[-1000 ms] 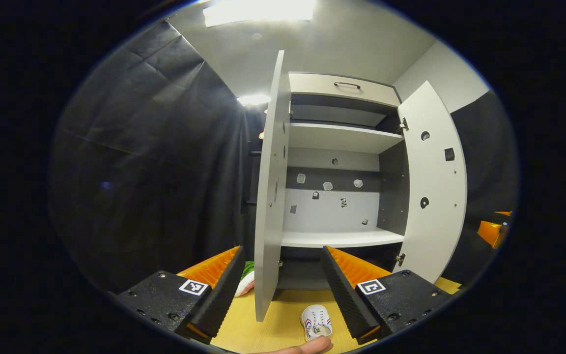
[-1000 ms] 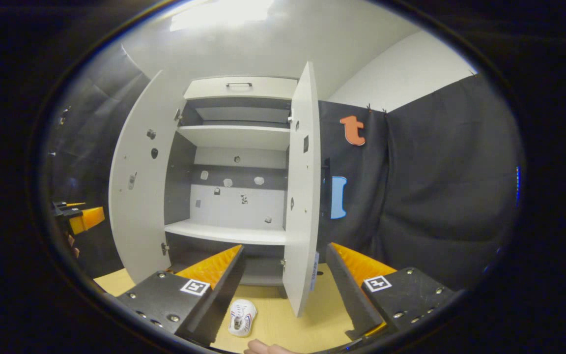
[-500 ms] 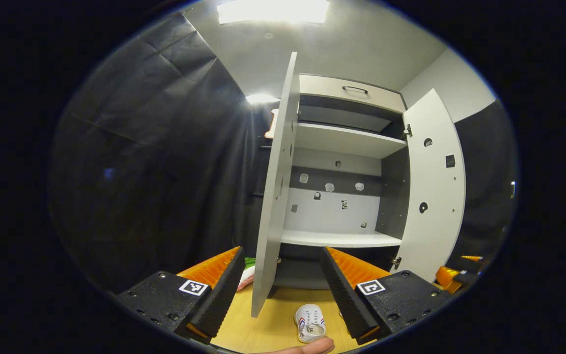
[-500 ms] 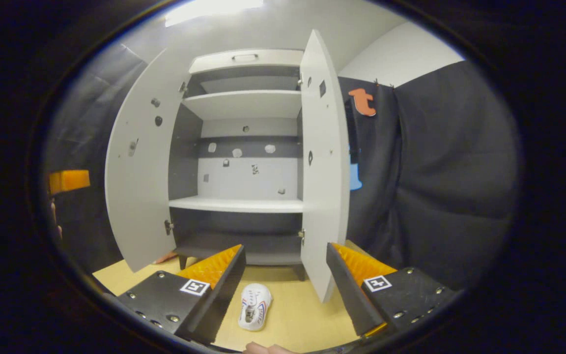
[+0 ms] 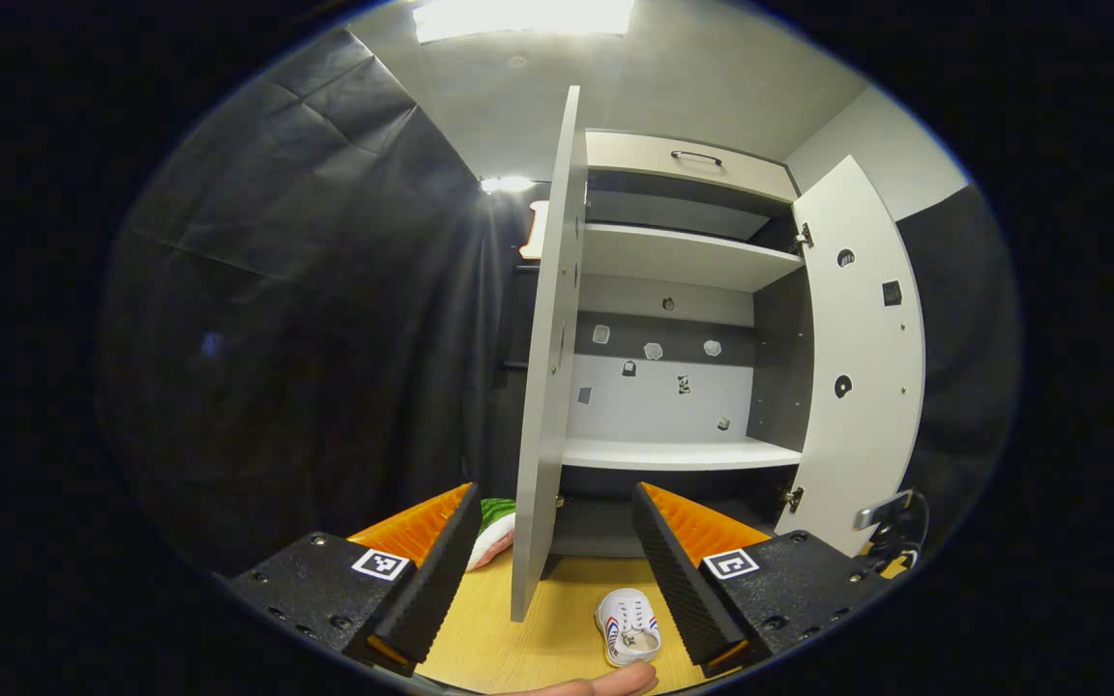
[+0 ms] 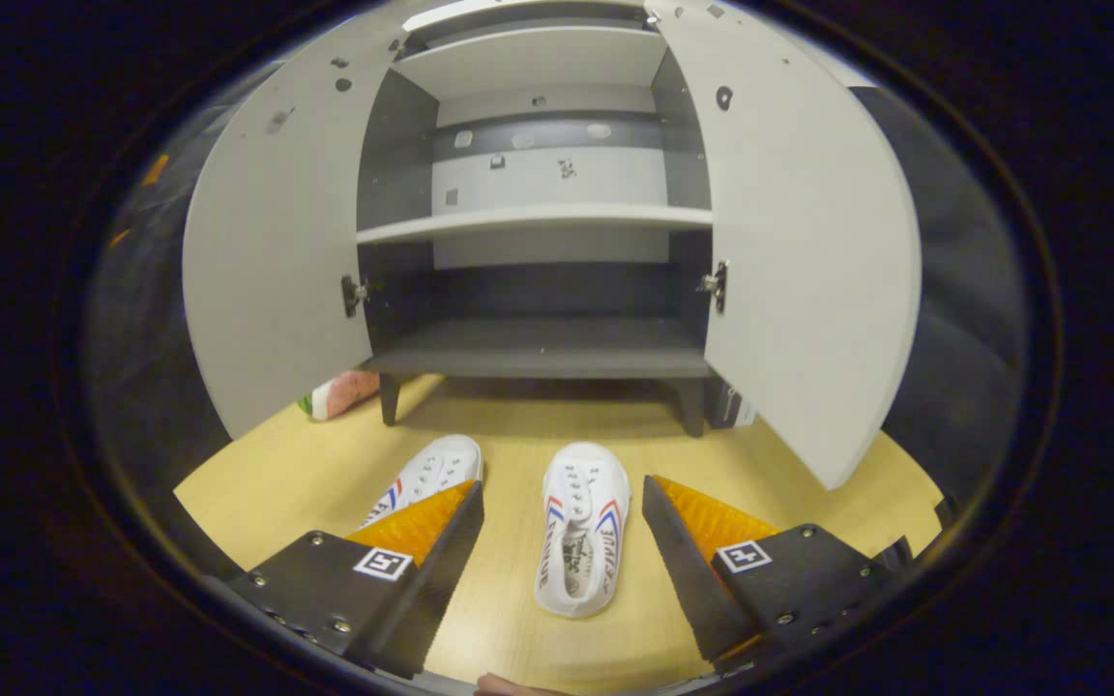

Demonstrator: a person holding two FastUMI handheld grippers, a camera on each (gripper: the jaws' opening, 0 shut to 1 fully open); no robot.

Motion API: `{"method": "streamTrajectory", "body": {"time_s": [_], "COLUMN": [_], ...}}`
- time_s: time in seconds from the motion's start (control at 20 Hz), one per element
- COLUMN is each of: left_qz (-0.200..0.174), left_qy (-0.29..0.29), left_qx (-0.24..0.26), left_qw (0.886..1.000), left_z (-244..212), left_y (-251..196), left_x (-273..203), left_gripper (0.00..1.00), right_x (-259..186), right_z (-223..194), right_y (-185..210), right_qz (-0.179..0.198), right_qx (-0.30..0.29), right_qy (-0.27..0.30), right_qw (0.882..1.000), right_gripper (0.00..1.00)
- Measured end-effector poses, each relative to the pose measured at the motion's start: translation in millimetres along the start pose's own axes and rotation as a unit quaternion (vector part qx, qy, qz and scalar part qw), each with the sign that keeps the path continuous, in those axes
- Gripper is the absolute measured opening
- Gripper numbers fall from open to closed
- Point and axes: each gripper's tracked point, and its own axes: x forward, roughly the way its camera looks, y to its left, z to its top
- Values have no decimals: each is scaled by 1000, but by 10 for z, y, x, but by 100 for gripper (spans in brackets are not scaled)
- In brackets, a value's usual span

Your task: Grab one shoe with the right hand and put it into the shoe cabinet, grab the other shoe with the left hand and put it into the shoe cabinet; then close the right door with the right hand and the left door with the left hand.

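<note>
Shoes first: in the right gripper view my right gripper (image 6: 562, 541) hangs spread wide and empty over the right-hand shoe (image 6: 581, 527), which lies toe-to-cabinet at lower centre on the wooden floor (image 6: 789, 483). The other shoe (image 6: 431, 474) sits just left of it, partly behind my left finger.

Cabinet (image 6: 538, 348) fills the upper half, the left door (image 6: 272, 251) and the right door (image 6: 808, 261) both swung out, the bottom shelf bare.

My call for a clean pick: drop straight down, straddle the shoe across its mid-body, not the soft toe, and close until both fingers bear on the sides.

In the left gripper view my left gripper (image 5: 552, 561) also gapes empty, one shoe (image 5: 630, 628) low centre.

Writing: dark lettering on the shoe's side and insole, too small to read. Square coded markers on the finger mounts.
</note>
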Motion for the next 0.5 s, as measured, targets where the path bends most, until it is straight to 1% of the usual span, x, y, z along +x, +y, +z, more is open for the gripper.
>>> {"method": "streamTrajectory", "body": {"time_s": [0.05,0.1,0.15,0.2,0.25,0.3,0.35,0.4,0.5], "left_qz": [-4,-8,-11,-16,-19,-22,-24,-26,-27], "left_qy": [0,1,3,6,12,15,18,20,27], "left_qx": [4,7,9,12,13,12,12,13,16], "left_qw": [1000,1000,1000,1000,1000,1000,999,999,999], "left_z": [-18,-43,-70,-112,-148,-177,-196,-228,-277], "left_y": [-18,-41,-62,-90,-110,-123,-141,-146,-157], "left_x": [-2,-5,1,4,18,36,55,66,95], "left_gripper": [95,95,95,95,95,95,95,95,95], "right_x": [91,156,232,288,341,398,455,509,642], "right_z": [-130,-248,-360,-435,-517,-555,-565,-569,-687], "right_y": [11,31,50,59,54,49,69,82,110], "right_qz": [-5,-7,-7,-8,-14,-18,-16,-16,-17], "right_qx": [-3,-1,5,15,26,29,30,38,60], "right_qy": [16,32,48,63,78,87,86,87,104], "right_qw": [1000,999,999,998,996,996,996,995,993], "right_gripper": [99,94,95,93,85,81,74,71,69]}}
